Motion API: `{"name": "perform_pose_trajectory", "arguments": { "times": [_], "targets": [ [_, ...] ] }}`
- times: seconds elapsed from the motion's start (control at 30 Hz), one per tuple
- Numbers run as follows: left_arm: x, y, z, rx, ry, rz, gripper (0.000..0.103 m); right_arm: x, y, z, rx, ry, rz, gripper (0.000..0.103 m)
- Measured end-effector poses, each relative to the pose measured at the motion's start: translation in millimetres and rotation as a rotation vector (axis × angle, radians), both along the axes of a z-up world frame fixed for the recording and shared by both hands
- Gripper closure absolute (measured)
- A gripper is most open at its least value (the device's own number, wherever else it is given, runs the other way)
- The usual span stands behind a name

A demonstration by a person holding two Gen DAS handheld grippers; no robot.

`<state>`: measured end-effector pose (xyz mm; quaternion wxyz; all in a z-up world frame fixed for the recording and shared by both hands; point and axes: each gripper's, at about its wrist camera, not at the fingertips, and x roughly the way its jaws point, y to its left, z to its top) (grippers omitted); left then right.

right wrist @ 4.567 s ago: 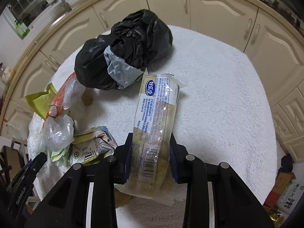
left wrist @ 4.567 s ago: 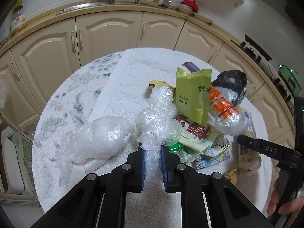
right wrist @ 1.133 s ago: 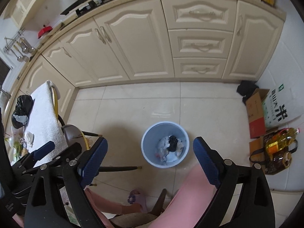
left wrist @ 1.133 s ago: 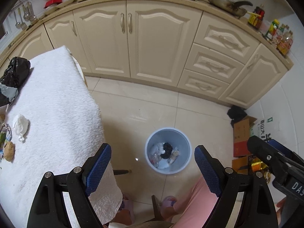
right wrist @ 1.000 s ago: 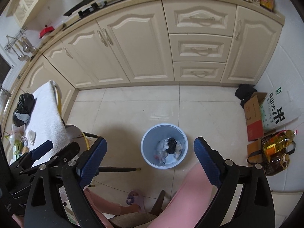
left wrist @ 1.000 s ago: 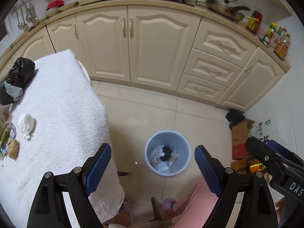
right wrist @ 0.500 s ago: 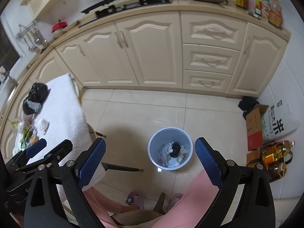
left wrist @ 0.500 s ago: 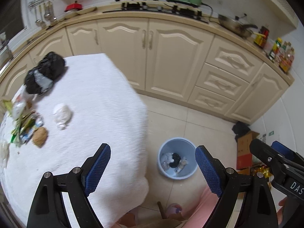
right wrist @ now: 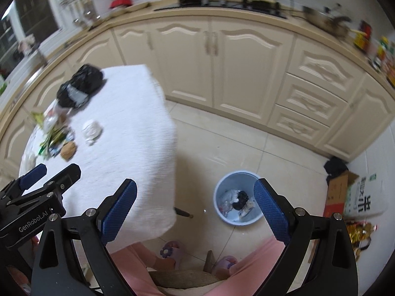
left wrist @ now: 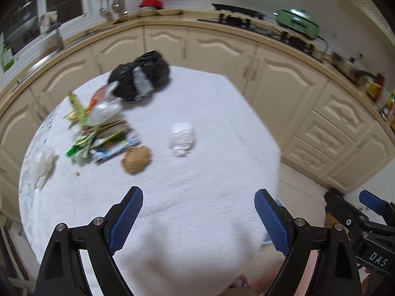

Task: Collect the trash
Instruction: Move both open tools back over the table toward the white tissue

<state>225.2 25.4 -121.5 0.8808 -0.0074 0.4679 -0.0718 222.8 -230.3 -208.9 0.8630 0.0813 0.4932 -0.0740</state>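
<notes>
Left gripper (left wrist: 198, 212) hangs over table (left wrist: 222, 172) w/ jaws wide apart, empty. Right gripper (right wrist: 195, 209), also spread & empty, sits above floor near blue bin (right wrist: 238, 198)

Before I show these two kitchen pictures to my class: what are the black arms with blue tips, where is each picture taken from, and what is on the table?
They are hand-held grippers, one in each of a person's hands. Each carries a wide-angle camera looking along its two fingers, so each picture is from one gripper. The left gripper looks over the table; the right gripper looks over the floor and a blue bin with trash inside. Both are open and hold nothing. On the white cloth lie a black bag, a pile of wrappers, a clear plastic bag, a brown lump and a white wad.
</notes>
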Motion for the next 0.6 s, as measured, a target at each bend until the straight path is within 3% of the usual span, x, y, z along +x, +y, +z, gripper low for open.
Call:
{"name": "perform_pose_trajectory", "arguments": {
  "times": [0.6],
  "targets": [
    [24.9,116.3,-15.7,-0.020,0.080,0.299,0.014,70.5,118.3,-45.2,0.014,0.140,0.289,0.006]
  ]
}}
